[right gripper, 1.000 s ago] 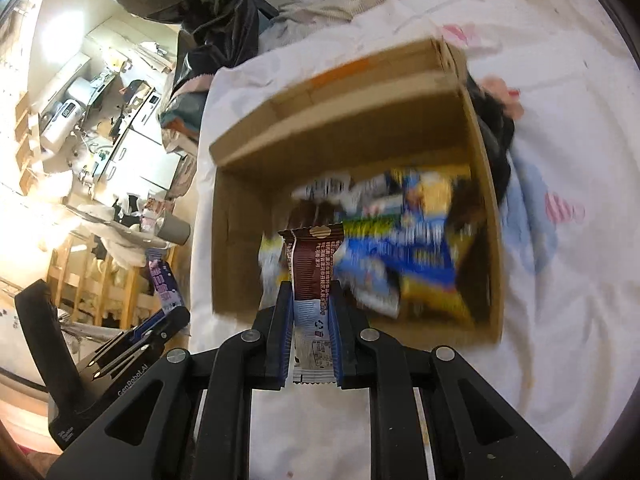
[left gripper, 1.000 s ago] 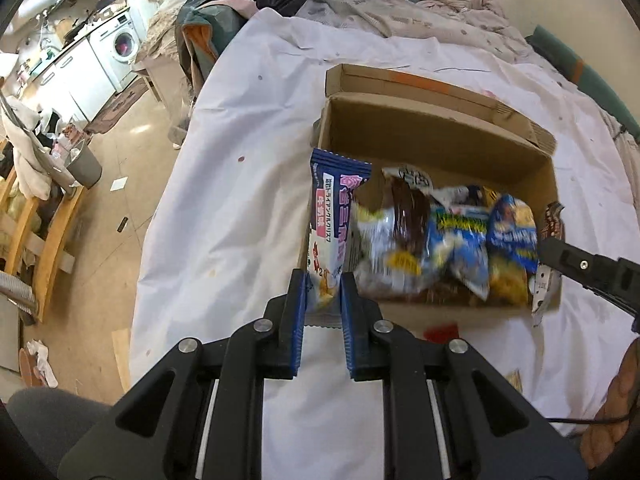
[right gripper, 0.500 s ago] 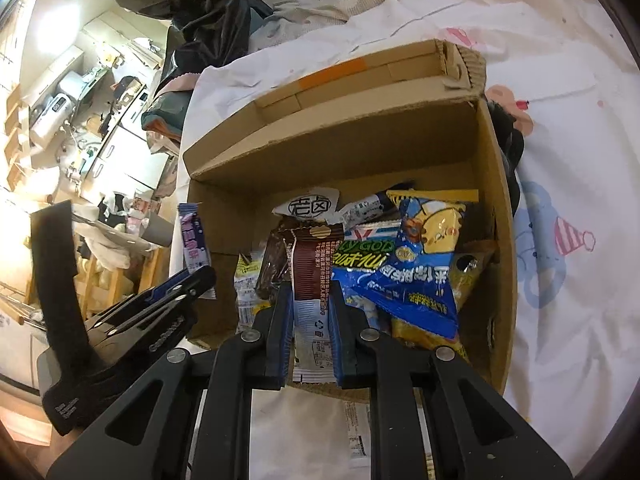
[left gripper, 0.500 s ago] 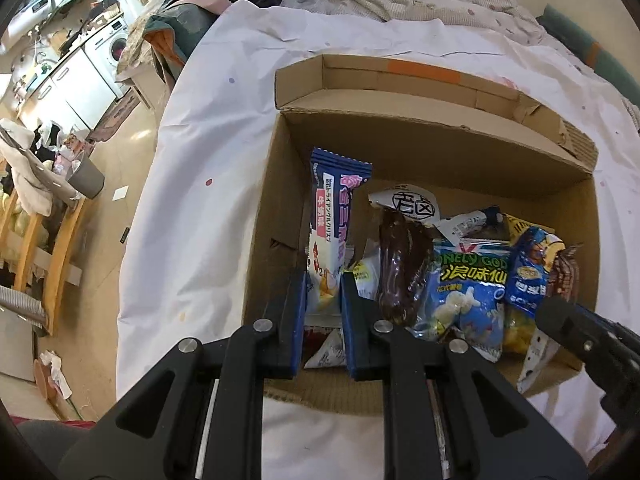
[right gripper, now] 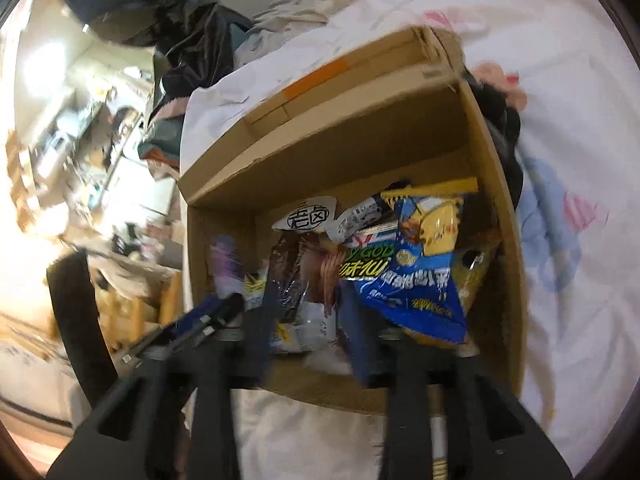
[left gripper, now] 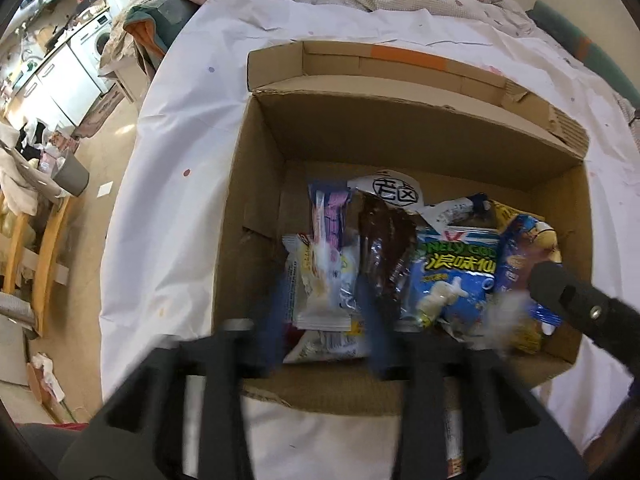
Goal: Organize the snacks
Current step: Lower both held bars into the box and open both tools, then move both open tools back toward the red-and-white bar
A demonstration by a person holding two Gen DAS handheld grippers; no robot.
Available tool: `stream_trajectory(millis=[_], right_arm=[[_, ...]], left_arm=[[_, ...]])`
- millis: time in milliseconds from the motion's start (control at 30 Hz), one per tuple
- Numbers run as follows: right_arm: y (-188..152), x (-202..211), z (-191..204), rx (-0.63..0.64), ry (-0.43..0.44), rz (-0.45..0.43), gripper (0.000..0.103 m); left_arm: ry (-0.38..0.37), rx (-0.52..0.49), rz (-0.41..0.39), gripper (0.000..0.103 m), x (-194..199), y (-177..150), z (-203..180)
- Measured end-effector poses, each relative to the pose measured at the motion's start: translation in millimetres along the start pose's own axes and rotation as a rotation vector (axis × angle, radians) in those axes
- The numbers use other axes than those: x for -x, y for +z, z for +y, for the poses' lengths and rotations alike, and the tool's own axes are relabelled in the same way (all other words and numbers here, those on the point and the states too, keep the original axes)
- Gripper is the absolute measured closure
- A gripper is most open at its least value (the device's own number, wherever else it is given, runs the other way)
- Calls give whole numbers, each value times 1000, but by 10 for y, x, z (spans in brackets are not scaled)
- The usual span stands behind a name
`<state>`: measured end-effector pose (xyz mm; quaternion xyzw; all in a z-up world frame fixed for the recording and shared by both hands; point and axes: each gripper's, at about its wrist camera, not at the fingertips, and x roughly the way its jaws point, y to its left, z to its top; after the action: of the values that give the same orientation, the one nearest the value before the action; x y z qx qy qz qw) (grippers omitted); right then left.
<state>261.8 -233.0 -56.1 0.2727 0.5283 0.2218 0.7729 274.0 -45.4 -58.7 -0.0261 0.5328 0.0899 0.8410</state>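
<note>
1. Left wrist view: you've got one cardboard box (left gripper: 256, 216) sitting on a white sheet (left gripper: 176, 152) over a bed, rumpled bedding behind it, and a kitchen corner with a washing machine (left gripper: 98, 36) off to the left.
2. Your left gripper (left gripper: 322, 312) has just been opening; its jaws are spread and blurred, and the blue-and-pink wafer pack (left gripper: 328, 216) lies loose in the box's left side, not pinched.
3. Your right gripper (right gripper: 306, 320) has also just been opening, jaws apart; the brown bar (right gripper: 320, 272) between them is smeared, no pad pressing it.
4. Can't count the snacks properly, they overlap. Roughly six wrappers show, including one blue puffs bag (left gripper: 456, 276).
</note>
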Motion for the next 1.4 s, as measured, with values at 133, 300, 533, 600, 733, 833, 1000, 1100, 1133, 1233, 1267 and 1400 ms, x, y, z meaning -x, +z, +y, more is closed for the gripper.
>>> stream_trajectory(millis=[133,300,533,600,733,833,1000,1100,1133,1233,1267,1400], right_arm=[[20,102,-6,-5,17,-36,32],[-13,137,112,71,-23,-38,26],[-50,210,207,109,-38,-60,19],[-63,257,207,108,-26,-72,15],[-110,367,224,115,-17,-89,14],[-180,460,232,135,-47,-104,14],[-323,601,161,133,-89,-113,14],[-426,658,99,110,-98,-119,14],[-447,656,81,105,-102,-115,14],[-539,657,21,99,-132,-109,14],[-571,660,0,99,-141,-105,14],[-742,708,-100,88,-173,-98,14]], left_arm=[[-5,-1,-57,16,128,-24,-3],[-18,-12,-83,16,243,-63,30],[-34,-24,-106,16,409,-166,117],[-34,-16,-124,16,453,-188,136],[-60,-17,-150,16,552,-242,161],[-78,-21,-164,16,624,-312,201],[-121,-20,-154,16,664,-441,300],[-158,-52,-145,16,669,-565,308],[-154,-61,-149,16,679,-592,306],[-160,-99,-168,16,717,-701,286],[-163,-105,-170,16,722,-721,282],[-200,-134,-152,16,725,-867,271]])
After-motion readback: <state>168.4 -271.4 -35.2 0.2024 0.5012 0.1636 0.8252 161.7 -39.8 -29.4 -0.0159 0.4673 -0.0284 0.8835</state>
